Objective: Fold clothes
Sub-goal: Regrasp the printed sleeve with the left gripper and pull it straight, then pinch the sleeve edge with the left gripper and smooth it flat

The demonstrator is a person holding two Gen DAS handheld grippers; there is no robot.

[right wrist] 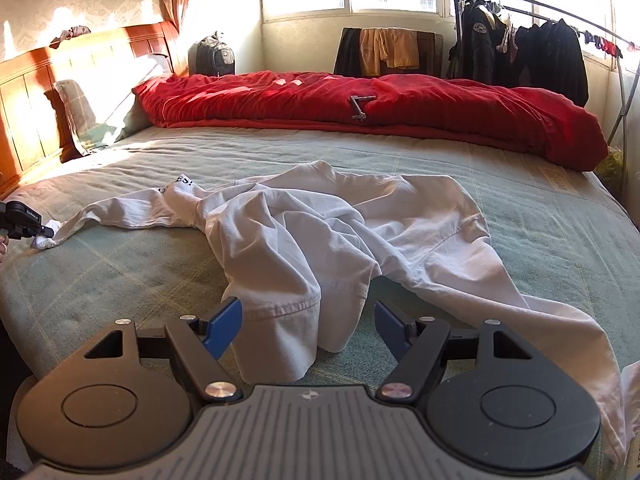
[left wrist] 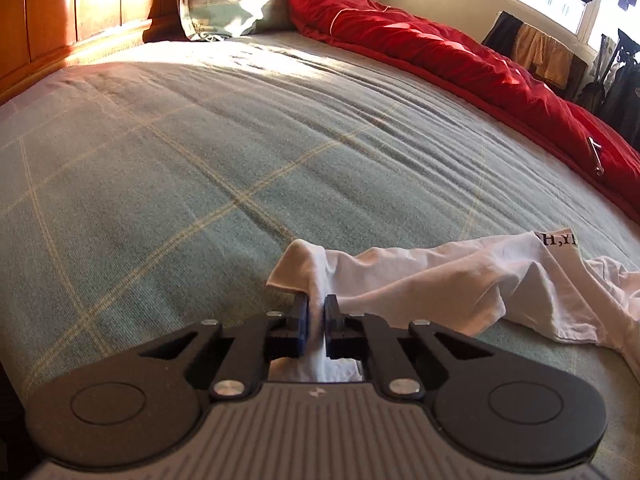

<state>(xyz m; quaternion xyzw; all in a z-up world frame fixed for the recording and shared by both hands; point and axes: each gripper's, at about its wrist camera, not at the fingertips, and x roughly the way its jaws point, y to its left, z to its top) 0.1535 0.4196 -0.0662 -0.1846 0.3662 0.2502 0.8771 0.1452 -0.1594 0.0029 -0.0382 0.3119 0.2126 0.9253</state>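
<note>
Left wrist view: our left gripper (left wrist: pixel 316 308) pinches the white shirt (left wrist: pixel 460 276) corner.
Right gripper (right wrist: pixel 308 320): spread wide, holding nothing.
Hem (right wrist: pixel 288 312): lies between our right jaws, untouched.

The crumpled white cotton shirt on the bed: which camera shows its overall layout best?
The right wrist view: the crumpled white cotton shirt lies almost whole across the green plaid bedspread. The left wrist view shows only one bunched end, pinched in the left gripper.
</note>
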